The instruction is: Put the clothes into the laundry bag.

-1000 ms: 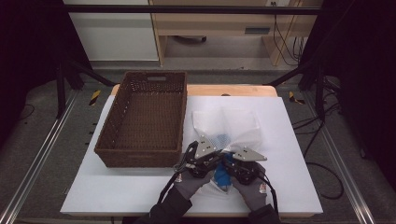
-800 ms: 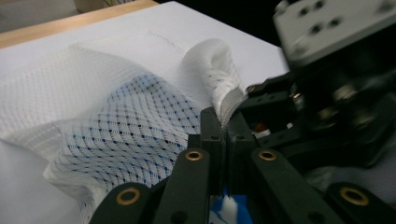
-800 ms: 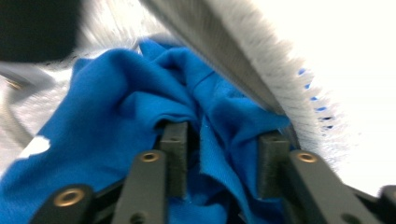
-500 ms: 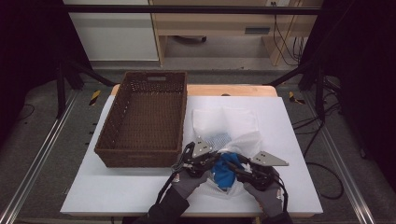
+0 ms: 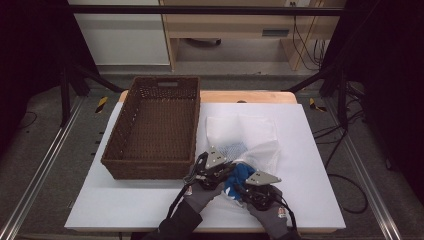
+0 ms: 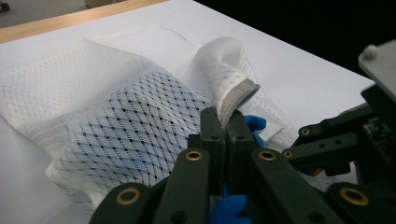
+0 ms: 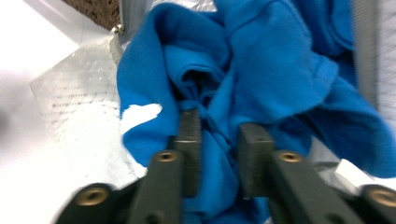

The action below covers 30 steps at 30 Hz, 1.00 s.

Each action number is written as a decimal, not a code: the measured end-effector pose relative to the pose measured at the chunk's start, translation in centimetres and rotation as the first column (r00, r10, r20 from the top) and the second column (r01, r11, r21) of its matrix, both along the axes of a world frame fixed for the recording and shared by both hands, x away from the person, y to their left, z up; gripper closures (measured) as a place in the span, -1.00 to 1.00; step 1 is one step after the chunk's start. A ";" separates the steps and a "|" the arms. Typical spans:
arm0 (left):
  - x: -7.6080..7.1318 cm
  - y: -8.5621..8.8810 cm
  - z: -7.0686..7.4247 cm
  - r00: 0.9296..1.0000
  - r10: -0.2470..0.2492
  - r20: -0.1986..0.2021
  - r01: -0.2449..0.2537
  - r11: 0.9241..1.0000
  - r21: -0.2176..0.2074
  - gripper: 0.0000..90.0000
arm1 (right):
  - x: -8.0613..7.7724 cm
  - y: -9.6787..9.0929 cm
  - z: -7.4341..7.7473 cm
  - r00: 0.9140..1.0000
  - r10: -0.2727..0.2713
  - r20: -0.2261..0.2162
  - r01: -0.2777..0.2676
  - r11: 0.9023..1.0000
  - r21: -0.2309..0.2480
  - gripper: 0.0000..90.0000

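A white mesh bag (image 5: pixel 245 137) lies on the white table, with a blue cloth (image 5: pixel 241 174) at its near mouth. My left gripper (image 5: pixel 230 169) is shut on the bag's rim (image 6: pixel 236 95), which stands up pinched between the jaws (image 6: pixel 223 122). Blue cloth shows through the mesh (image 6: pixel 116 140). My right gripper (image 5: pixel 240 186) sits just right of it, pointing into the cloth. Its jaws have just been closing, and a bunched fold of the blue cloth (image 7: pixel 271 60) is pressed between them (image 7: pixel 217 133).
A dark brown wicker basket (image 5: pixel 150 170) stands empty left of the bag, close to my left hand. The white table top (image 5: pixel 310 150) spreads to the right. Wooden shelving and cables stand beyond the far edge.
The right gripper swung out to the right, then came back left and down onto the blue cloth. The left gripper has kept its hold on the bag's rim.
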<state>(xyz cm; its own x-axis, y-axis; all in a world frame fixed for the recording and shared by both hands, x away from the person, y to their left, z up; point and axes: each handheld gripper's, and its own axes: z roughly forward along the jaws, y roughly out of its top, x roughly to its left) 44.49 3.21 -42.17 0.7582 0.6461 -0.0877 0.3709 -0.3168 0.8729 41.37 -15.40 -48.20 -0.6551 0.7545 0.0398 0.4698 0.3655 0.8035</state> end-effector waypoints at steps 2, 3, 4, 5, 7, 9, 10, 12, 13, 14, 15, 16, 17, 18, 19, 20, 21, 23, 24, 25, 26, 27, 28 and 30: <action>-0.1 0.0 0.2 1.000 -0.004 -0.001 0.004 1.000 -0.003 0.95 | 0.2 -0.2 0.4 1.000 -0.017 0.009 0.017 1.000 0.007 0.73; -0.2 0.0 0.3 1.000 -0.008 0.001 0.008 1.000 -0.008 0.95 | 0.4 -0.3 0.7 0.999 -0.034 0.021 0.033 0.999 0.032 0.73; -0.3 0.0 0.5 1.000 -0.011 0.004 0.011 1.000 -0.008 0.95 | 0.7 -0.3 1.1 0.998 -0.048 0.031 0.047 0.998 0.051 0.73; -0.4 0.0 0.7 1.000 -0.013 0.010 0.013 1.000 -0.013 0.95 | 0.9 -0.2 1.4 0.997 -0.064 0.049 0.061 0.996 0.061 0.73; -0.7 0.0 1.2 1.000 -0.019 0.017 0.019 1.000 -0.019 0.95 | 1.7 0.0 2.0 0.990 -0.114 0.085 0.108 0.991 0.073 0.72; -0.9 0.0 1.4 0.999 -0.024 0.022 0.024 1.000 -0.018 0.95 | 2.7 0.2 2.1 0.978 -0.173 0.113 0.165 0.983 0.076 0.71; -0.9 0.0 1.4 0.999 -0.027 0.019 0.028 0.999 -0.015 0.95 | 3.2 0.2 1.9 0.970 -0.213 0.117 0.205 0.976 0.072 0.70; -0.9 0.0 1.1 0.999 -0.031 0.007 0.031 0.999 -0.013 0.95 | 4.3 0.3 1.0 0.964 -0.248 0.099 0.245 0.969 0.038 0.67; -0.8 -0.1 0.8 1.000 -0.030 0.003 0.030 0.999 -0.009 0.95 | 4.8 0.4 0.5 0.963 -0.256 0.082 0.256 0.967 0.013 0.65; -0.8 0.0 0.5 1.000 -0.028 -0.001 0.028 1.000 -0.008 0.95 | 5.1 0.5 0.0 0.966 -0.248 0.072 0.249 0.968 -0.003 0.63; -0.7 0.0 0.3 1.000 -0.023 -0.005 0.023 1.000 -0.005 0.95 | 5.0 0.5 -0.1 0.966 -0.246 0.082 0.247 0.969 0.001 0.61; -0.6 0.1 0.1 1.000 -0.020 -0.010 0.020 1.000 -0.006 0.95 | 4.9 0.4 0.0 0.966 -0.243 0.086 0.244 0.970 -0.002 0.56; -0.4 0.2 0.0 1.000 -0.013 -0.011 0.013 1.000 -0.004 0.95 | 4.8 0.2 0.2 0.968 -0.236 0.086 0.237 0.971 0.004 0.51; -0.3 0.3 0.0 1.000 -0.008 -0.012 0.008 1.000 -0.006 0.95 | 4.5 -0.1 0.4 0.969 -0.232 0.080 0.231 0.973 0.023 0.44; -0.2 0.5 0.0 1.000 -0.005 -0.014 0.005 1.000 -0.007 0.95 | 4.2 -0.5 0.8 0.973 -0.216 0.080 0.213 0.976 0.043 0.39; -0.1 0.5 0.0 1.000 0.002 -0.012 -0.002 1.000 -0.012 0.95 | 3.8 -0.9 1.1 0.975 -0.208 0.080 0.203 0.977 0.064 0.34; -0.1 0.6 0.0 1.000 0.005 -0.010 -0.005 1.000 -0.010 0.95 | 3.4 -1.3 1.4 0.978 -0.192 0.079 0.186 0.979 0.081 0.30; 0.1 0.8 0.0 1.000 0.010 -0.010 -0.010 1.000 -0.007 0.95 | 2.3 -2.0 2.1 0.982 -0.165 0.095 0.155 0.982 0.107 0.24; 0.1 0.8 0.0 1.000 0.012 -0.008 -0.012 1.000 -0.004 0.95 | 1.8 -2.3 2.4 0.983 -0.155 0.098 0.144 0.983 0.116 0.20; 0.1 0.8 0.0 1.000 0.015 -0.008 -0.015 1.000 -0.002 0.95 | 1.3 -2.5 2.6 0.985 -0.137 0.106 0.124 0.984 0.129 0.15; 0.1 0.9 0.0 1.000 0.017 -0.008 -0.017 1.000 -0.002 0.95 | 0.9 -2.6 2.8 0.986 -0.127 0.112 0.110 0.984 0.140 0.10; 0.2 0.9 0.0 1.000 0.018 -0.007 -0.018 1.000 -0.004 0.95 | 0.6 -2.6 3.0 0.987 -0.116 0.114 0.099 0.984 0.145 0.03; 0.2 0.9 0.0 1.000 0.020 -0.007 -0.020 1.000 -0.008 0.95 | 0.5 -2.4 3.0 0.990 -0.095 0.107 0.078 0.985 0.154 -0.06; 0.2 0.8 -0.1 1.000 0.021 -0.006 -0.021 1.000 -0.012 0.95 | 0.8 -1.4 2.5 0.994 -0.073 0.082 0.060 0.986 0.155 -0.20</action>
